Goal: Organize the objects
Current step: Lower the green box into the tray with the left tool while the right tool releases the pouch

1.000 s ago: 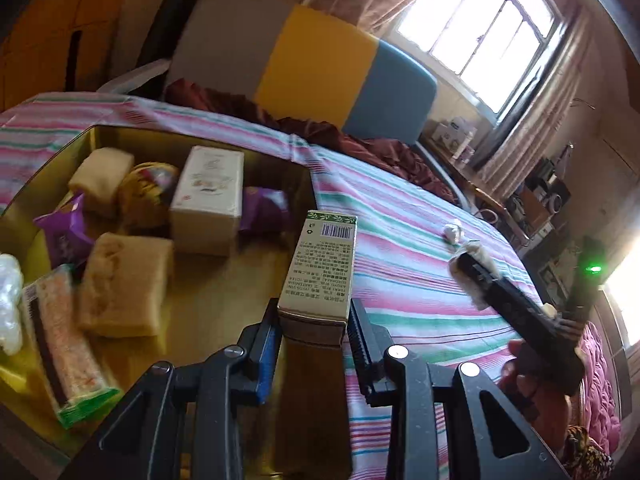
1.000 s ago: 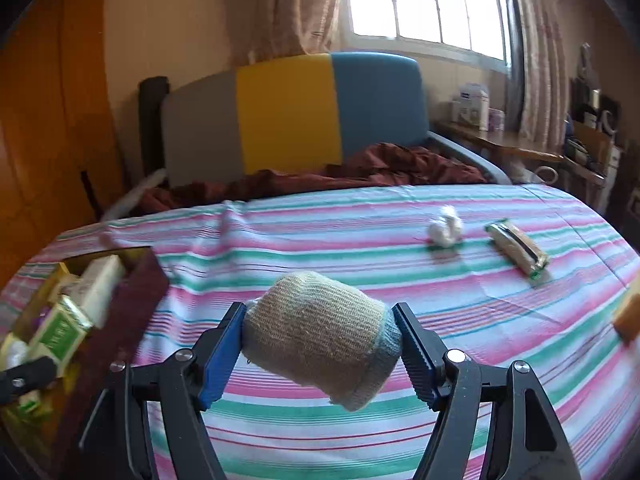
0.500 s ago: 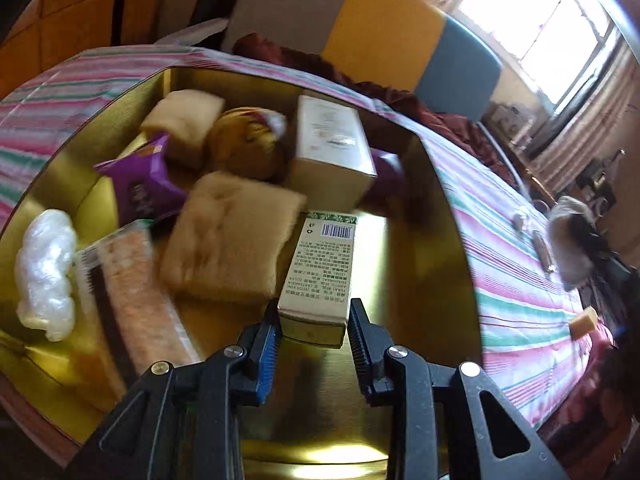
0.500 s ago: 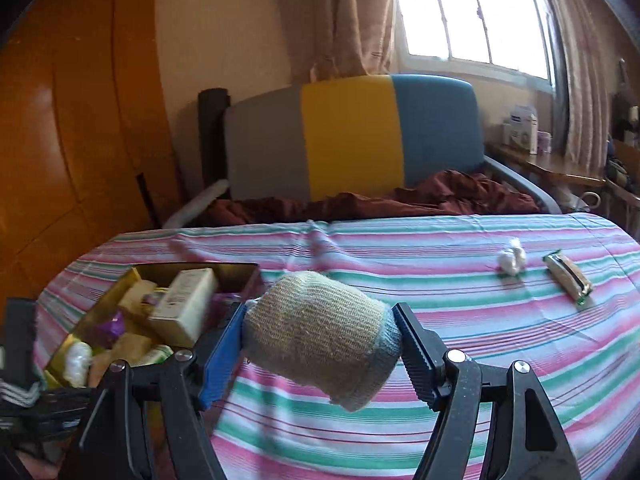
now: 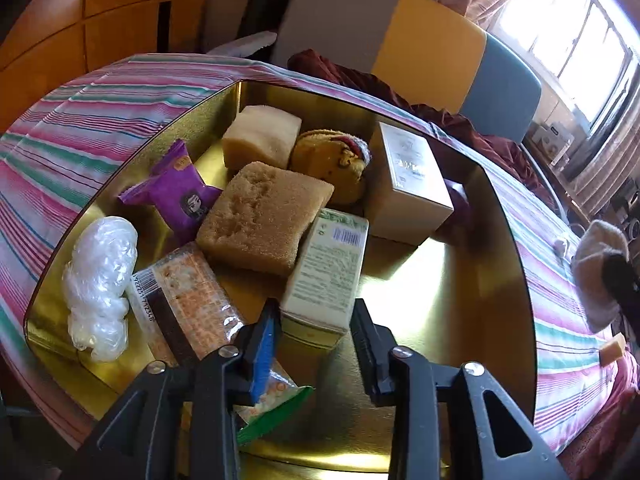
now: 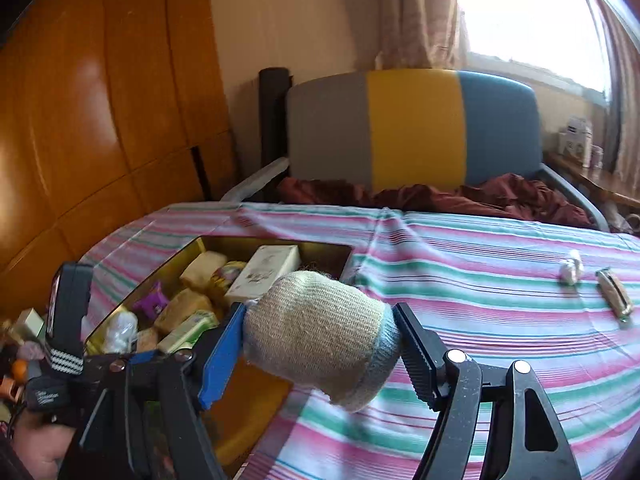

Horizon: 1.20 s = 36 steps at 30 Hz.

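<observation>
My left gripper [image 5: 314,330] reaches into the gold tray [image 5: 460,280]. Its jaws stand slightly apart from a cream and green box [image 5: 326,270] that lies on the tray floor against a brown sponge [image 5: 264,216]. My right gripper [image 6: 320,344] is shut on a rolled beige sock [image 6: 320,332] and holds it above the striped tablecloth [image 6: 500,300] beside the tray's right wall [image 6: 320,250]. The sock also shows at the right edge of the left wrist view [image 5: 596,268].
The tray holds a white box [image 5: 412,180], a purple snack packet [image 5: 172,192], a clear plastic wad [image 5: 100,280], a cracker pack [image 5: 184,312], a pale sponge [image 5: 260,140] and a yellow plush [image 5: 332,164]. On the cloth lie a white wad [image 6: 570,272] and a wrapped bar [image 6: 614,298].
My left gripper lowered the cream and green box into the tray and its jaws opened off it. My right gripper carried the sock leftward to the tray's side.
</observation>
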Each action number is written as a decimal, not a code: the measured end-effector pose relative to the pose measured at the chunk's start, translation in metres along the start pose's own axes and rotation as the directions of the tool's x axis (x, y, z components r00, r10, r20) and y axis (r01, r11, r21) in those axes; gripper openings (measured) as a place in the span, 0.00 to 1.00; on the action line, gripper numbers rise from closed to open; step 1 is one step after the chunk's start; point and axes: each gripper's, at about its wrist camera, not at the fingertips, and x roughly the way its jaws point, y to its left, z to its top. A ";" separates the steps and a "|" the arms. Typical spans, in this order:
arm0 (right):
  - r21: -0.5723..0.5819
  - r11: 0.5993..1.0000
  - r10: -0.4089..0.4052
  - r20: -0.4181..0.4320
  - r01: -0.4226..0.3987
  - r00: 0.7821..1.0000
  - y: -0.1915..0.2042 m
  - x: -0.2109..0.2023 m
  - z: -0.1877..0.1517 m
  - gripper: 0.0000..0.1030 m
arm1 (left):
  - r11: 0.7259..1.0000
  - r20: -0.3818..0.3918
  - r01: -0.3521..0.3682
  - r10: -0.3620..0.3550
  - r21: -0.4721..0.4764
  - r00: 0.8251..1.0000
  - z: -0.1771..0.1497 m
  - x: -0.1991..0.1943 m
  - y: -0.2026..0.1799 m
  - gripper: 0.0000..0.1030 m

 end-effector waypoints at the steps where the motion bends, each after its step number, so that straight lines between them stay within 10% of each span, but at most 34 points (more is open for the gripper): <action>1: -0.013 1.000 0.007 -0.003 -0.007 1.000 0.005 0.000 -0.001 0.71 | 1.000 0.003 0.004 -0.004 -0.001 1.000 -0.001 -0.002 0.001 0.40; 36: -0.243 0.967 0.021 -0.232 -0.079 0.973 0.082 0.090 0.004 0.72 | 0.991 0.182 0.065 -0.044 -0.114 0.982 -0.012 -0.049 0.030 0.42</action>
